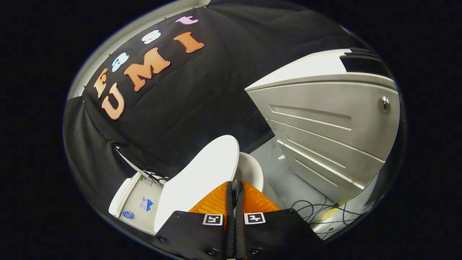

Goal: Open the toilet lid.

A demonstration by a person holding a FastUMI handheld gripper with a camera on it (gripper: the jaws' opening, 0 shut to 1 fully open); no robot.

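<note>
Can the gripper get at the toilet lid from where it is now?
Probably yes. The gripper has its orange fingers closed together, and the white toilet lid lies right ahead of and beside them with nothing between. The grey cabinet and the loose cables sit off to the other side.

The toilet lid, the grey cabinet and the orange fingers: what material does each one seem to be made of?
Toilet lid: probably smooth plastic; plain white with a soft sheen.
Grey cabinet: looks like painted sheet metal, judging by its pressed ribs and metal lock; moulded plastic is possible.
Orange fingers of the gripper: likely ribbed translucent plastic or rubber, with fine ridges. They stand closed together, with the lid's edge just beside them.
</note>
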